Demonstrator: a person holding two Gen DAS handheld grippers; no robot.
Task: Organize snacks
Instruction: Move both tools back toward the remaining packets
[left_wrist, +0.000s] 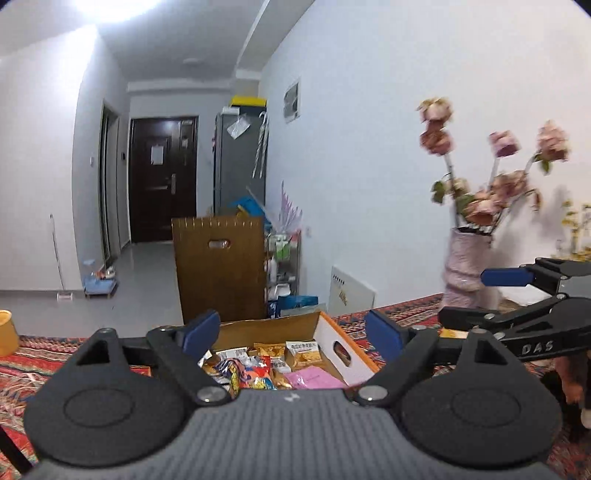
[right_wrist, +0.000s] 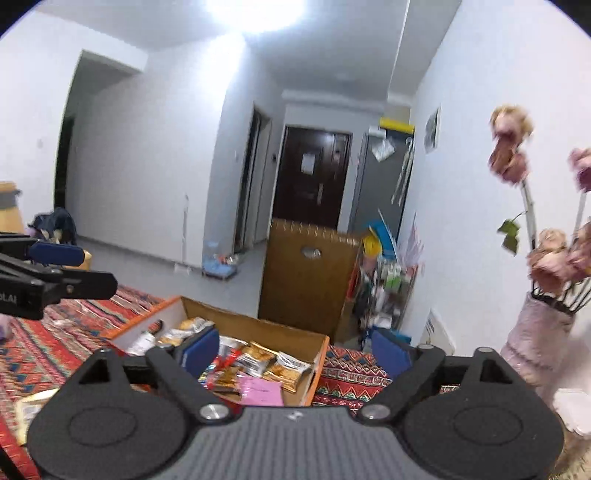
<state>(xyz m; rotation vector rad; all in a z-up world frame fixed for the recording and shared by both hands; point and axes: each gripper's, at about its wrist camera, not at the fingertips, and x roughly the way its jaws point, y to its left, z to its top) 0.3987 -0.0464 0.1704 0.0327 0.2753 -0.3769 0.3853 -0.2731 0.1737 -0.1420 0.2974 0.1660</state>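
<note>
- Left wrist view: the left claw (left_wrist: 291, 332) stands wide open with nothing between its blue pads, raised above the cardboard box (left_wrist: 332, 332) that sits on the patterned surface (left_wrist: 55, 354).
- The box holds the snacks (left_wrist: 266, 365): orange and gold packets, colourful wrappers and a pink packet (left_wrist: 314, 378) at the near side.
- Only this view shows the right claw (left_wrist: 476, 295) from the side, reaching in from the right edge, jaws apart and empty, in front of the pink vase (left_wrist: 461, 266) of dried flowers.
- Right wrist view: the right claw (right_wrist: 295, 349) is likewise spread wide and grips nothing, with the box (right_wrist: 258, 325) below and left of centre.
- Here the box's left wall and its far left corner show, where more packets (right_wrist: 184, 328) lie.
- The left claw (right_wrist: 81, 269) enters from the left edge, open.
- A dark bundle (right_wrist: 55, 221) on the floor shows only here.
</note>
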